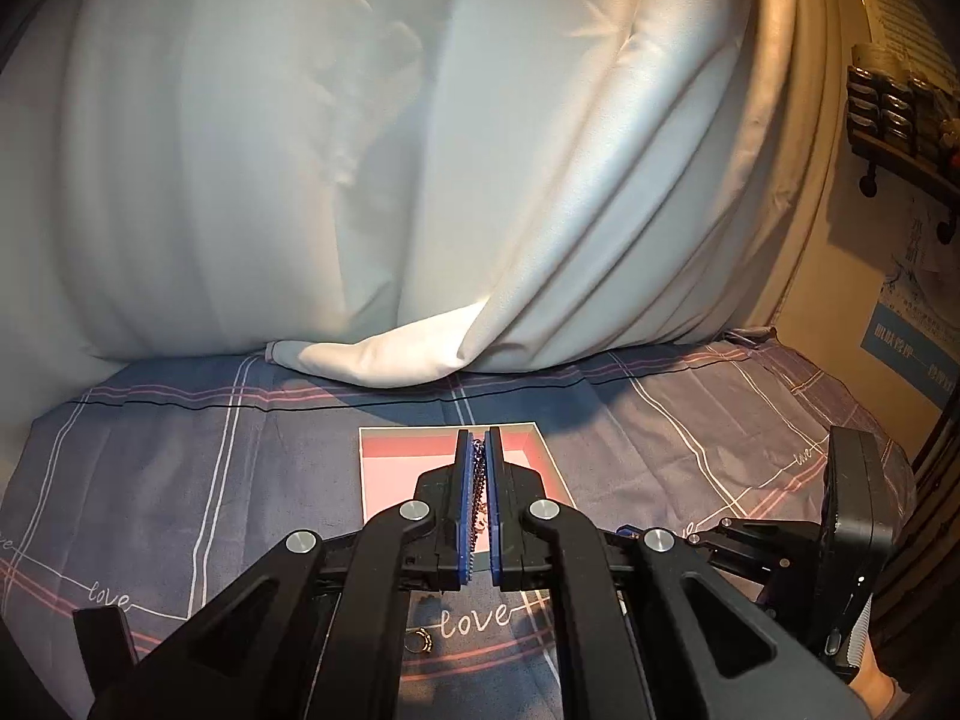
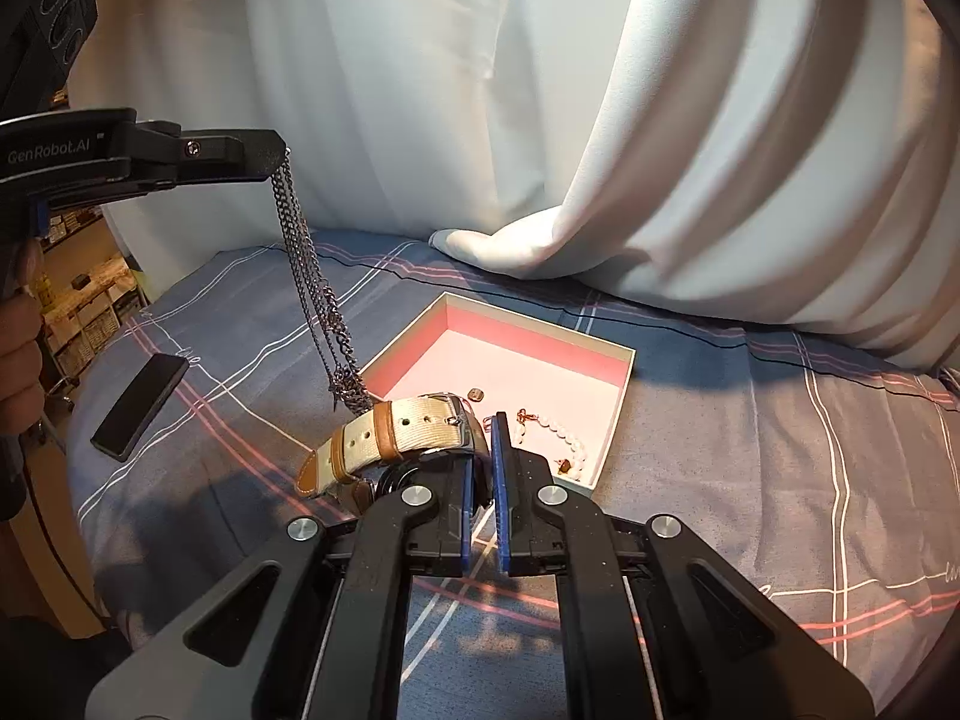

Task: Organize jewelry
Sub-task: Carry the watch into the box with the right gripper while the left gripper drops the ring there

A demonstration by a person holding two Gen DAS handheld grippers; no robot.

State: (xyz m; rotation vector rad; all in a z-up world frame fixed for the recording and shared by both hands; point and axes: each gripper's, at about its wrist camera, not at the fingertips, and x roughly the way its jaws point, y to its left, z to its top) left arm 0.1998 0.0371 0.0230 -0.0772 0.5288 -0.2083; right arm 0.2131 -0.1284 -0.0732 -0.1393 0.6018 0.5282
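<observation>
Chains [image 2: 312, 300] hang in a tangled bunch from the left gripper [image 2: 276, 159], whose jaws are pinched tight on their top end; it reaches in level from the left of the right wrist view, high above the bed, with the person's hand [image 2: 18, 324] wrapped round its grip. The lowest links dangle just over the near left corner of the open pink-lined box [image 2: 624, 384] on the checked bedsheet [image 2: 780, 450]. In the left wrist view the chains [image 1: 479, 492] show between the blue pads.

The right gripper [image 2: 486, 456] tilts downward over the box's near edge, jaws pinching a watch [image 2: 408, 432] with a beige and tan strap, which sticks out to its left. A pearl bracelet [image 2: 564, 438] and a small brown charm [image 2: 476, 393] lie inside the box. A ring [image 1: 420, 641] lies on the sheet, a black flat bar [image 2: 141, 405] farther left.
</observation>
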